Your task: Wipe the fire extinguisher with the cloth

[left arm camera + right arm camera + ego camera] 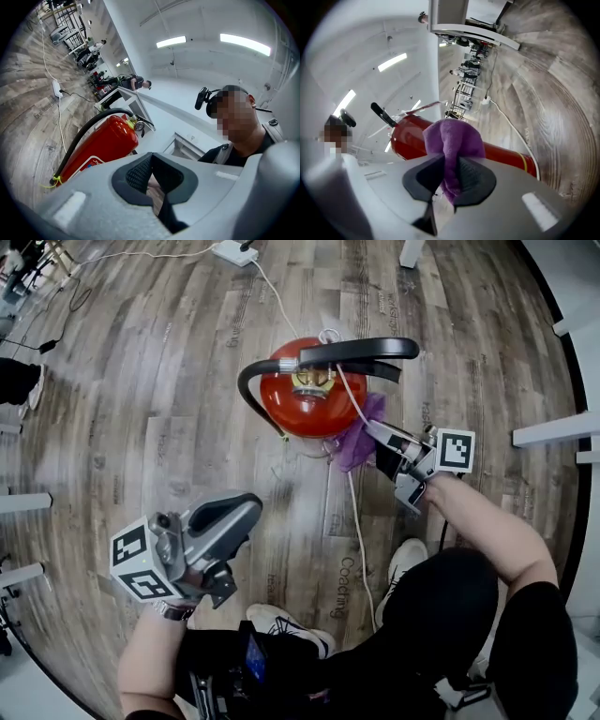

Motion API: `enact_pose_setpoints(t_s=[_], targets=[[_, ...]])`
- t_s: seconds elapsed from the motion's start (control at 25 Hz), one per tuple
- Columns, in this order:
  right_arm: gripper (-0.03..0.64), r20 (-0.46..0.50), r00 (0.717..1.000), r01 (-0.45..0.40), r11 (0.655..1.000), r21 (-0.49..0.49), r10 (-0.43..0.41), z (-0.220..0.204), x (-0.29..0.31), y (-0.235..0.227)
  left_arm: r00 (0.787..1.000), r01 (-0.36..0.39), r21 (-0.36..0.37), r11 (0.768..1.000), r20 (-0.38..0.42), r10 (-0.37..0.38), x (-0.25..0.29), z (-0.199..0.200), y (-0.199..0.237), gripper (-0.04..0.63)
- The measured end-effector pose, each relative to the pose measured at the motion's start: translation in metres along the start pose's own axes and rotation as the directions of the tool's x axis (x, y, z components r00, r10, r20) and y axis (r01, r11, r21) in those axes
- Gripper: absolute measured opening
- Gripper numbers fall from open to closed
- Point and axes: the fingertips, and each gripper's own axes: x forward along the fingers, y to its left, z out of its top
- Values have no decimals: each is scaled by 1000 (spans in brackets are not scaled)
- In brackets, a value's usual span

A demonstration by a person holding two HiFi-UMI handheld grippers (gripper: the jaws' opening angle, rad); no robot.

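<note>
Wood floor (141, 381); right tool (449, 172) clamped on purple cloth (452, 136) against fire extinguisher (291, 404); left tool (151, 180) closed, empty.

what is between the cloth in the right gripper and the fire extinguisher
Nothing visible. The right gripper is shut on the purple cloth, which sits right at the side of the red fire extinguisher. The black hose curves round the opposite side.

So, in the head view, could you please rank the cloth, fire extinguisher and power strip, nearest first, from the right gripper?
1. cloth, in the right gripper's jaws.
2. fire extinguisher, just beyond, centre.
3. power strip, far floor, top.
</note>
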Motion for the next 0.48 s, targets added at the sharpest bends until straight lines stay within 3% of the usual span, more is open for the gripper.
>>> enact_pose_setpoints(t_s=[0.28, 0.48], targets=[[55, 6, 993, -116, 987, -109, 117, 43, -2, 104, 999, 41, -18, 999, 32, -40, 5, 7, -6, -4], [55, -7, 988, -152, 981, -117, 152, 44, -5, 138, 997, 52, -16, 999, 58, -51, 4, 14, -13, -5]])
